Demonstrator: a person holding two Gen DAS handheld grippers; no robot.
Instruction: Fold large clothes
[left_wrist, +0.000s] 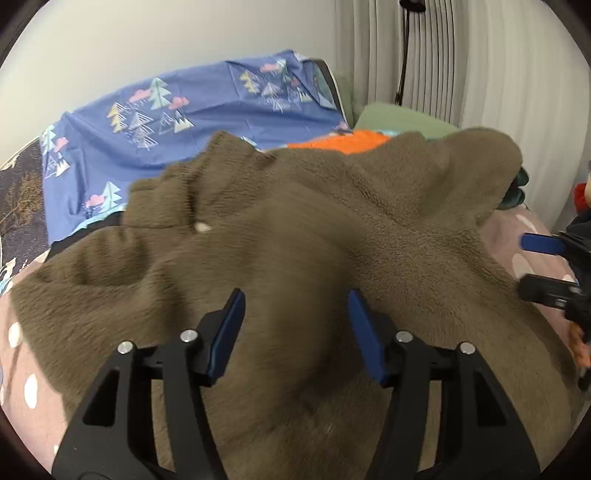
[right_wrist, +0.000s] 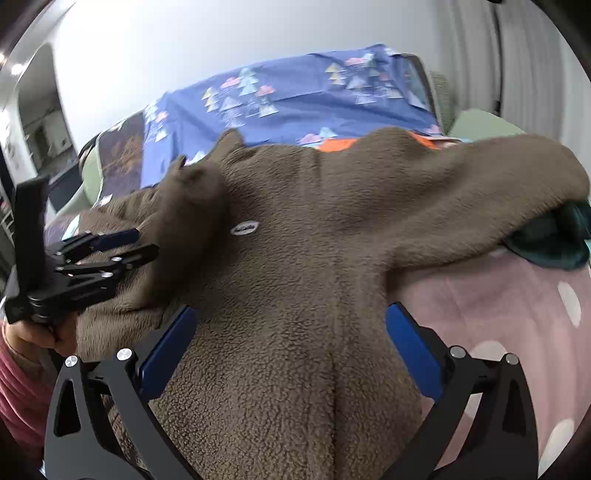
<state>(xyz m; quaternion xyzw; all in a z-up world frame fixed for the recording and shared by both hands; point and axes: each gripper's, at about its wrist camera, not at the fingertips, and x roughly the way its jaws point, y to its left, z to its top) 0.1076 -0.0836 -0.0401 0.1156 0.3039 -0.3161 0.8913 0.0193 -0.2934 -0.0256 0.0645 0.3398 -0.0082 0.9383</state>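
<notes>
A large brown fleece garment (left_wrist: 295, 221) lies spread on a pink bedspread with white dots (right_wrist: 498, 295). Its white oval label (right_wrist: 245, 228) faces up. One sleeve (right_wrist: 480, 184) stretches out to the right, and the other (right_wrist: 192, 206) lies folded over the body. My left gripper (left_wrist: 295, 299) hovers open over the fleece with nothing between its blue pads. It shows again as the left gripper (right_wrist: 147, 242), right beside the folded sleeve. My right gripper (right_wrist: 291, 310) stands wide open above the garment's lower body. The right gripper (left_wrist: 532, 264) also appears at the bedspread's right edge.
A blue sheet printed with trees (left_wrist: 184, 110) covers the far side of the bed. An orange cloth (left_wrist: 343, 142) and a dark teal garment (right_wrist: 554, 236) peek out from behind the fleece. A green pillow (left_wrist: 399, 118) and a pleated curtain (left_wrist: 443, 55) are at the back right. A hand in a pink sleeve (right_wrist: 22, 369) holds the left gripper.
</notes>
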